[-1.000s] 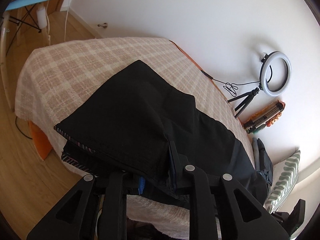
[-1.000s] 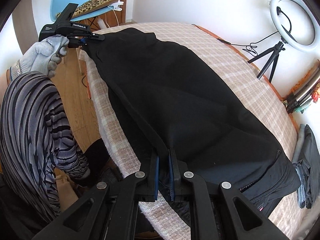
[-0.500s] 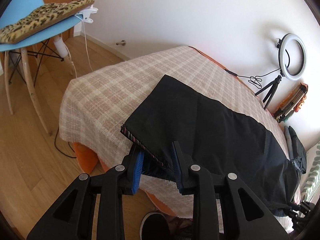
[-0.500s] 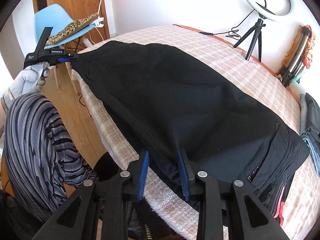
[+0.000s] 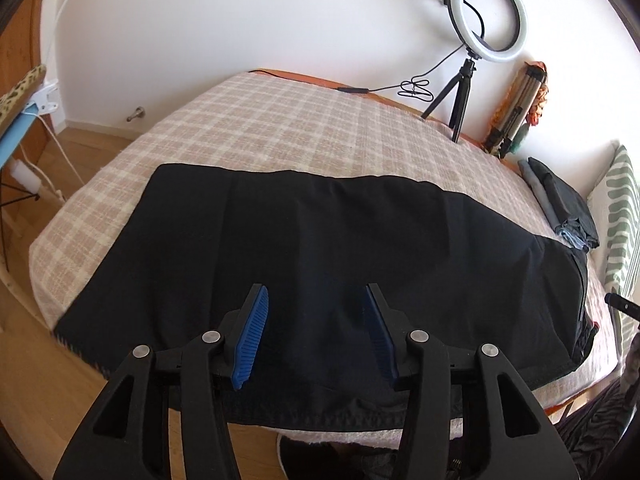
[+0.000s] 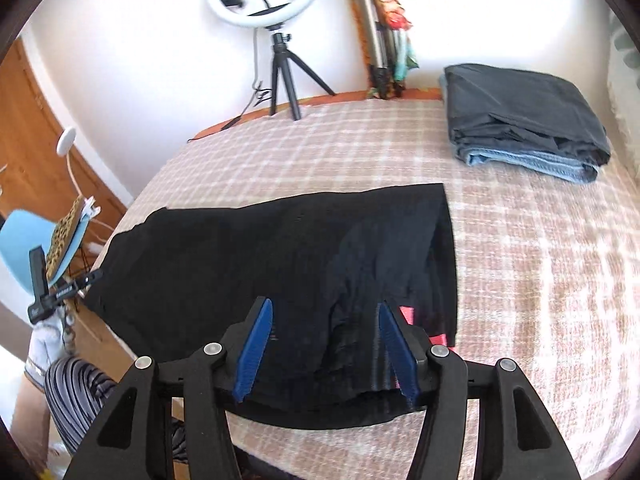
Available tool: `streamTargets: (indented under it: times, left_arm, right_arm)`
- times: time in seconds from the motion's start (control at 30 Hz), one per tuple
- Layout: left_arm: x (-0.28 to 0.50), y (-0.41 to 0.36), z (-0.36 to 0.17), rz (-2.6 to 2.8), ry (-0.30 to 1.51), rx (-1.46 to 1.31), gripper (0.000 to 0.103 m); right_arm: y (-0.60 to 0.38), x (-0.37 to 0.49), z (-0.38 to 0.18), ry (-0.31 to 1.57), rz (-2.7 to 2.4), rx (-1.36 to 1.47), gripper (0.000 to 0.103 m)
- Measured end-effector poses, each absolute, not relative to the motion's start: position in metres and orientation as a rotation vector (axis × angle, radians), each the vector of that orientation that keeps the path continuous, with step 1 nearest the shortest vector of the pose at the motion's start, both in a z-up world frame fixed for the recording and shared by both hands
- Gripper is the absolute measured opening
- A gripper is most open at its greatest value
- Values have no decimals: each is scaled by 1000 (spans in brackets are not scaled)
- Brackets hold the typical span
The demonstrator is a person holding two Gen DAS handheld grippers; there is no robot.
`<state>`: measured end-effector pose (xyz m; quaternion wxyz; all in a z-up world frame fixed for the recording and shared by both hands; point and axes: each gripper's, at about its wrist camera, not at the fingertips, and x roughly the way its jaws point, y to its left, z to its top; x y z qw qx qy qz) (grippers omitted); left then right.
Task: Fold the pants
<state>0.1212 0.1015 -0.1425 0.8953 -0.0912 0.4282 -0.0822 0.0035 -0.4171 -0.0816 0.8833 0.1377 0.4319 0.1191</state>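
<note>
Black pants (image 5: 320,240) lie flat along the near edge of a bed with a beige checked cover (image 5: 304,120). The leg ends are at the left, the waist at the right (image 6: 436,264), with a pink label showing there. My left gripper (image 5: 316,332) is open and empty, held above the leg part. My right gripper (image 6: 326,344) is open and empty above the waist part. The left gripper also shows in the right wrist view (image 6: 60,292), at the leg end.
A stack of folded dark and denim clothes (image 6: 524,136) lies at the far right of the bed. A ring light on a tripod (image 5: 484,24) and a folded tripod (image 5: 516,108) stand by the wall. A blue chair (image 6: 24,240) stands at the left.
Both grippers have opened and let go of the pants. The pants now lie flat on the bed. Both grippers have pulled back and turned toward the bed.
</note>
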Motion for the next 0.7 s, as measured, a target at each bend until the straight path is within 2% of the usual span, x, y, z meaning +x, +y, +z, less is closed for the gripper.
streamTargets:
  times: [0.17,0.53,0.6,0.63,0.7]
  left_arm:
    - [127,88,-153,-182,913,-149,48]
    - [130,85,-170,-175,939,-138,48]
    - [131,85,-170,-172,934,-135,48]
    - [132,85,-171,-171,932,-134,49]
    - [132,84,-171,-174,927,-133,52]
  right_arm:
    - [-449,35,-95,924,214,372,60]
    - [-453,87,-125,990,311,435,63]
    - [-449,84,-127,992,318,430,36]
    - [-448,82,-126,990,318,429,31]
    - [-445,75,-120,967,329,422,13]
